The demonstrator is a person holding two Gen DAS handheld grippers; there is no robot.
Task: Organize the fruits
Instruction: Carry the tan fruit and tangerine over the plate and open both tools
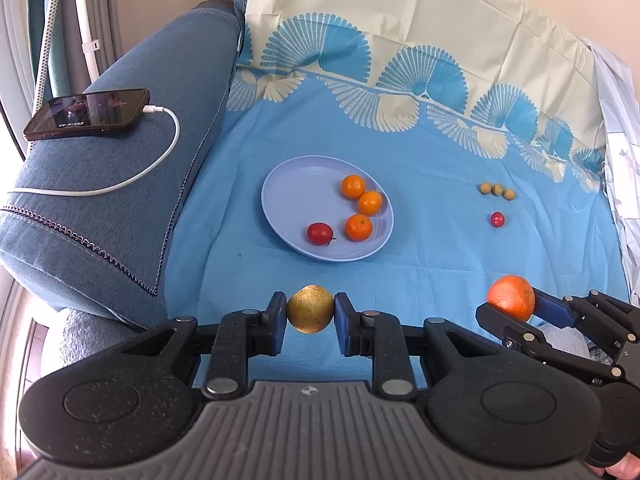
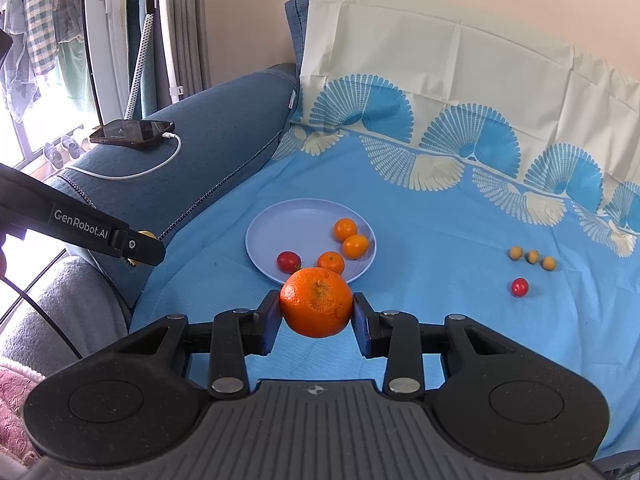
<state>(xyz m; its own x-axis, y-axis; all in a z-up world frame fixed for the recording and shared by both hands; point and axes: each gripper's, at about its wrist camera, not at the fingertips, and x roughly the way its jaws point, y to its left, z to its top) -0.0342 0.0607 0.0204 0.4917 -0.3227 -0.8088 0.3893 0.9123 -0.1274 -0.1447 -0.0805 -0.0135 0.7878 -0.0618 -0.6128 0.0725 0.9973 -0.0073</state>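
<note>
On the blue cloth (image 1: 440,240) over the sofa, I am holding both tongs above it: my left gripper (image 1: 311,312) is pinching a yellow-brown fruit (image 1: 310,309) and my right gripper (image 2: 316,312) is clamping a big orange (image 2: 316,302). I am judging both picks done and the carry in hand; next I am easing each forward over the plate (image 1: 288,196), lowering beside the small oranges (image 1: 359,208) and letting go gently so nothing rolls

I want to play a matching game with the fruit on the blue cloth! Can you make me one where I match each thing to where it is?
Things:
1. big orange
2. yellow-brown fruit
3. three small oranges
4. three tiny tan fruits

Places:
A. on the plate, beside a red tomato
B. in a row on the cloth, off the plate
C. gripped by the left gripper
D. gripped by the right gripper

Pairs: 1-D, 2-C, 3-A, 4-B
</note>
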